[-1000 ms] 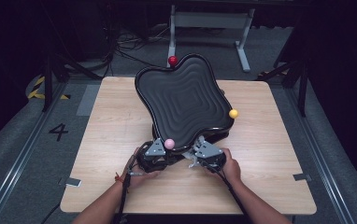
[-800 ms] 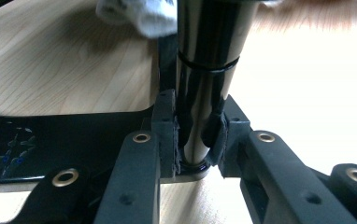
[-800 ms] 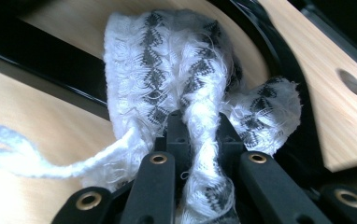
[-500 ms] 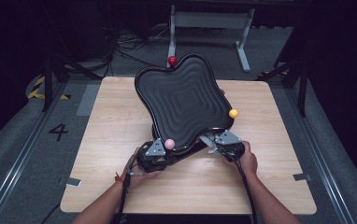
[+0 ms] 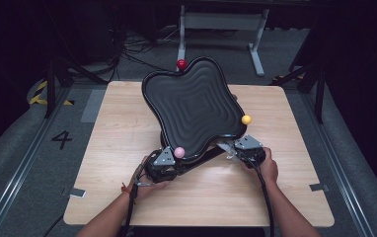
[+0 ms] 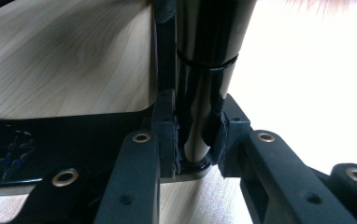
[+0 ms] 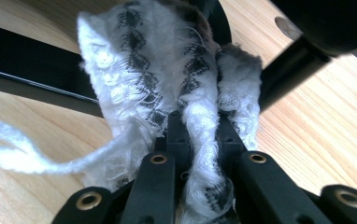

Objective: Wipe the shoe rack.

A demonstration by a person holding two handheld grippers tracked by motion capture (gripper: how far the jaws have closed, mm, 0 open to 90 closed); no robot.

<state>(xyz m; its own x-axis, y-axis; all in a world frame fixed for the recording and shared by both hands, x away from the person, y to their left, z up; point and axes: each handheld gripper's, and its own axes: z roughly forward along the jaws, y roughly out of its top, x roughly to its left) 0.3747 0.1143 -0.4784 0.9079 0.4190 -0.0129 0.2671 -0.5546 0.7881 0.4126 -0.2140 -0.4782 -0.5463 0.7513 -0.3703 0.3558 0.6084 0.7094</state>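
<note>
A black wavy-edged tray [image 5: 196, 106] stands tilted on a black frame over the wooden table [image 5: 122, 118]. Red [image 5: 181, 63], yellow [image 5: 246, 119] and pink [image 5: 179, 152] balls cap the frame's ends. My left gripper [image 5: 169, 167] sits below the pink ball. In the left gripper view it [image 6: 199, 140] is shut on a glossy black frame leg [image 6: 204, 70]. My right gripper [image 5: 232, 150] is at the tray's near right edge, under the yellow ball. In the right gripper view it [image 7: 201, 120] is shut on a white lace cloth [image 7: 134, 56] that touches the black frame bar [image 7: 27, 60].
A grey metal stand [image 5: 221, 22] and cables lie on the floor beyond the table. Rails run along the floor on both sides, with a "4" marking [image 5: 61, 139] at the left. Bare table surface lies left and right of the tray.
My right gripper has moved to the right along the tray's near edge with the cloth in it. The left gripper has kept its hold in place.
</note>
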